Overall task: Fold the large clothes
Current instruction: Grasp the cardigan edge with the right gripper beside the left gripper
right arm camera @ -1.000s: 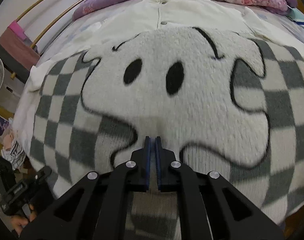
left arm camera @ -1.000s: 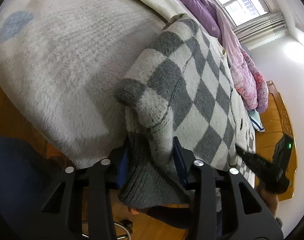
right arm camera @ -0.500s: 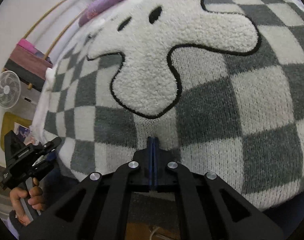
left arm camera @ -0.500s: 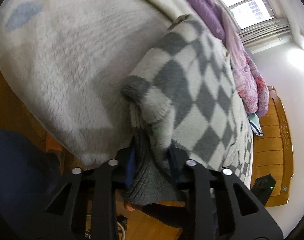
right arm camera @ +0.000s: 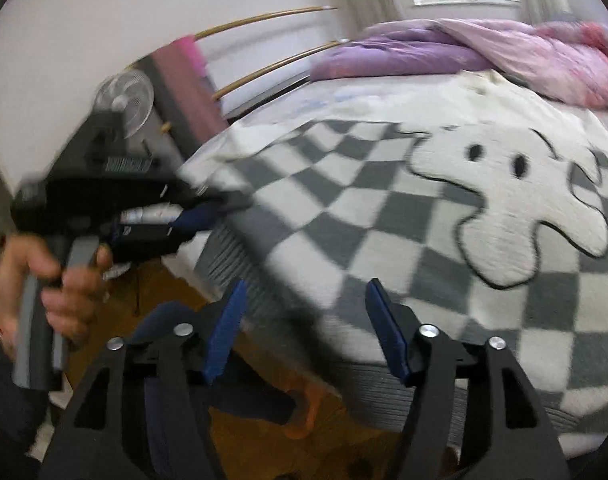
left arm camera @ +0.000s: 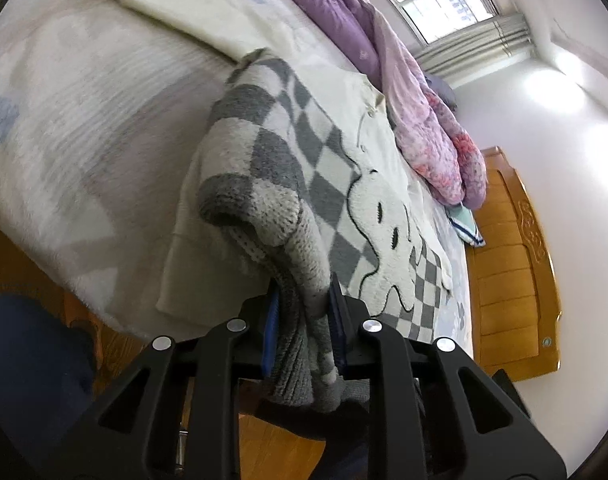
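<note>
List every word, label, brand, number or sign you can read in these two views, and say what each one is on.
No readable text in either view.
The checkered sweater carries only a white cartoon ghost figure with two dot eyes, no lettering.
The left gripper, seen in the right wrist view, has a pale strip on its body that may be a label, but it is too blurred to read.
The wooden bed frame shows carved ornament only, no words.

My left gripper (right arm camera: 207, 216) crowds the left of the right wrist frame. The purple quilt (right arm camera: 484, 52) banks the upper right there. Bare wooden floor (right arm camera: 151, 300) at lower left gives me room.
</note>
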